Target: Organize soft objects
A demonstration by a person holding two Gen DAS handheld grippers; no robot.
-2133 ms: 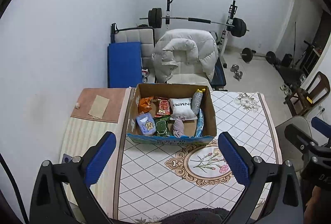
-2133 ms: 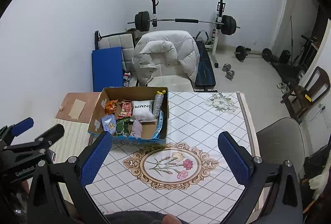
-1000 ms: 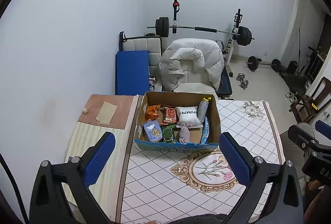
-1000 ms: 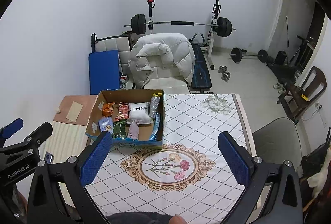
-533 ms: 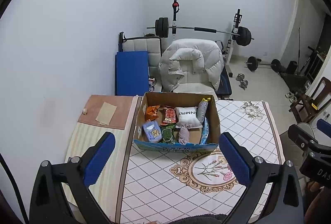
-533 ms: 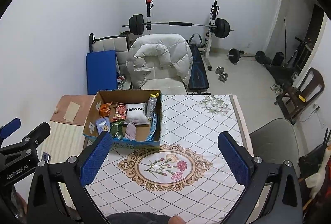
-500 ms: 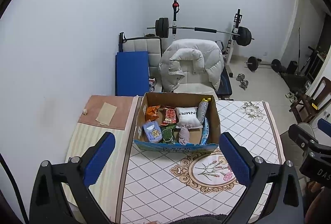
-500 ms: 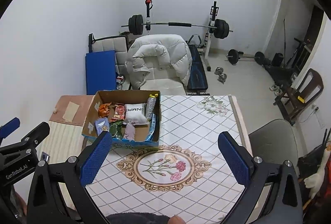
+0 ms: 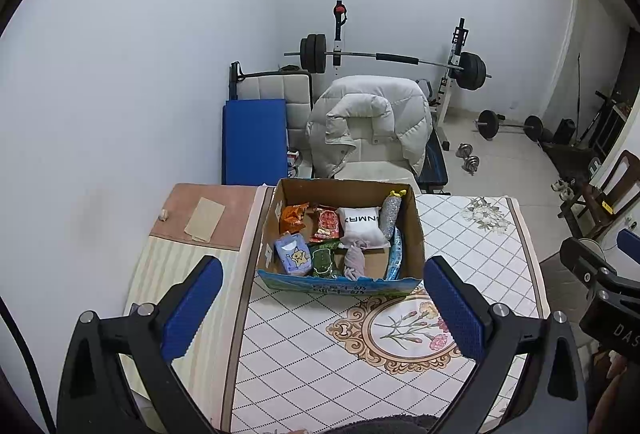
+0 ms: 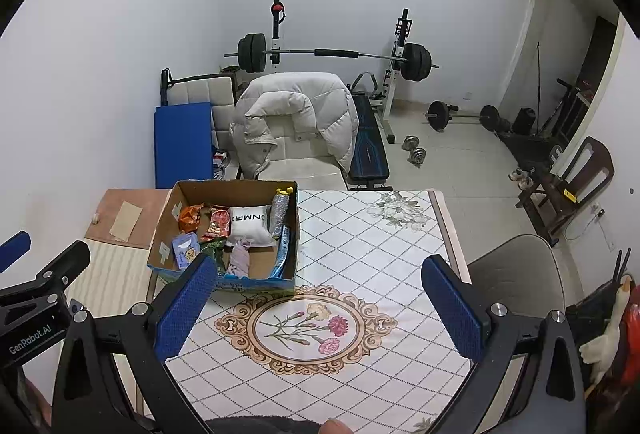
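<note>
Left gripper [image 9: 322, 304]: fingers [image 9: 192, 308] spread wide, nothing between the blue pads, held level. Right gripper [image 10: 320, 304]: fingers [image 10: 454, 308] likewise wide apart, gap bare. The two sit side by side, each showing at the other's outer edge.

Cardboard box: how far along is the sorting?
Nothing looks done. The white pillow, blue pouch and snack packets sit mixed in the cardboard box. Nothing is in hand: left gripper and right gripper hover open and empty above the table. All the sorting is left.
</note>
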